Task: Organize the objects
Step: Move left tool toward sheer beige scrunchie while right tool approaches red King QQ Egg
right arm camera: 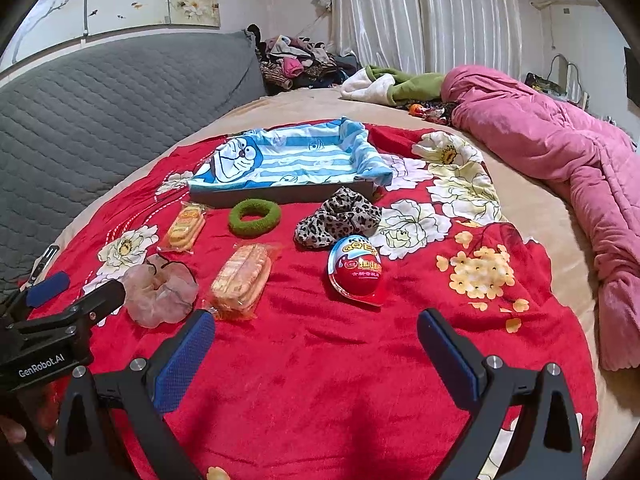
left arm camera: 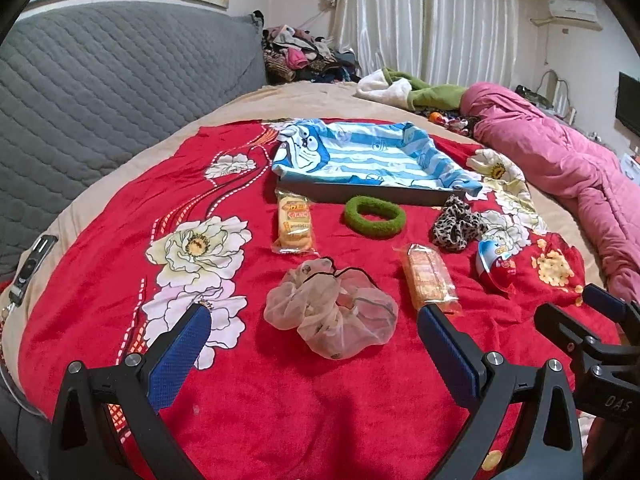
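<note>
Scrunchies, snack packs and a chocolate egg [right arm camera: 356, 276] lie loose at your twelve o'clock; your left gripper [left arm camera: 314, 320] and right gripper [right arm camera: 316, 328] are released, empty.

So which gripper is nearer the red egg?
Right. The right gripper sits just below the red egg; the left gripper is over by the sheer scrunchie.

white curtains [left arm camera: 424, 20], grey quilted headboard [left arm camera: 120, 80], pink duvet [right arm camera: 560, 152] on bed.

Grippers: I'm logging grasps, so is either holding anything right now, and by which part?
Nothing is held. The left gripper and right gripper both stand open above the red blanket.
</note>
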Demonstrator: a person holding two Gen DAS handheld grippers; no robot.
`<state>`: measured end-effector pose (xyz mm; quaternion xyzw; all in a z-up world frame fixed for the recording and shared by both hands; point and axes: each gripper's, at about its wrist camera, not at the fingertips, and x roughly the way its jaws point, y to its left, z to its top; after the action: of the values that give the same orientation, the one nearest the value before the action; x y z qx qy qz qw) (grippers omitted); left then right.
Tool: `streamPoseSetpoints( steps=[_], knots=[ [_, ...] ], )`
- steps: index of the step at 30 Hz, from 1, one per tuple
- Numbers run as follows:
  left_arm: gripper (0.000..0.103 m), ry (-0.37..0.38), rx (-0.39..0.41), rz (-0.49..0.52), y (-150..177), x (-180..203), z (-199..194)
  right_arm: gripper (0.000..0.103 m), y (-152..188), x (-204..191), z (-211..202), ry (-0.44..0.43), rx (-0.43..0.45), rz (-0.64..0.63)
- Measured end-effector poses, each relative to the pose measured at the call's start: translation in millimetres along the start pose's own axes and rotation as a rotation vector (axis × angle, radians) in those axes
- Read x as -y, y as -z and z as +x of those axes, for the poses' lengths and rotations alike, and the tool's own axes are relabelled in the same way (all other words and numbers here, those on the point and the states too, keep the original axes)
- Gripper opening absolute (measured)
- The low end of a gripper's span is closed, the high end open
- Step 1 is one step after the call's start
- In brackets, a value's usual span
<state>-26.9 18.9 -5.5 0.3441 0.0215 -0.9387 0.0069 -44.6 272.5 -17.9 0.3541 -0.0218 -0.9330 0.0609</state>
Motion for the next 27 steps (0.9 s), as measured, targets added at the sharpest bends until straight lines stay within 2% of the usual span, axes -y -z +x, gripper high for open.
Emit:
streamPoseSetpoints(
  steps=[27],
  knots=[
    [0.103, 0.000, -0.002, -0.002, -3.7, 1.6, -1.0, 0.102, -1.9, 7.4, 4.5, 0.002, -0.008, 0.010]
  ],
)
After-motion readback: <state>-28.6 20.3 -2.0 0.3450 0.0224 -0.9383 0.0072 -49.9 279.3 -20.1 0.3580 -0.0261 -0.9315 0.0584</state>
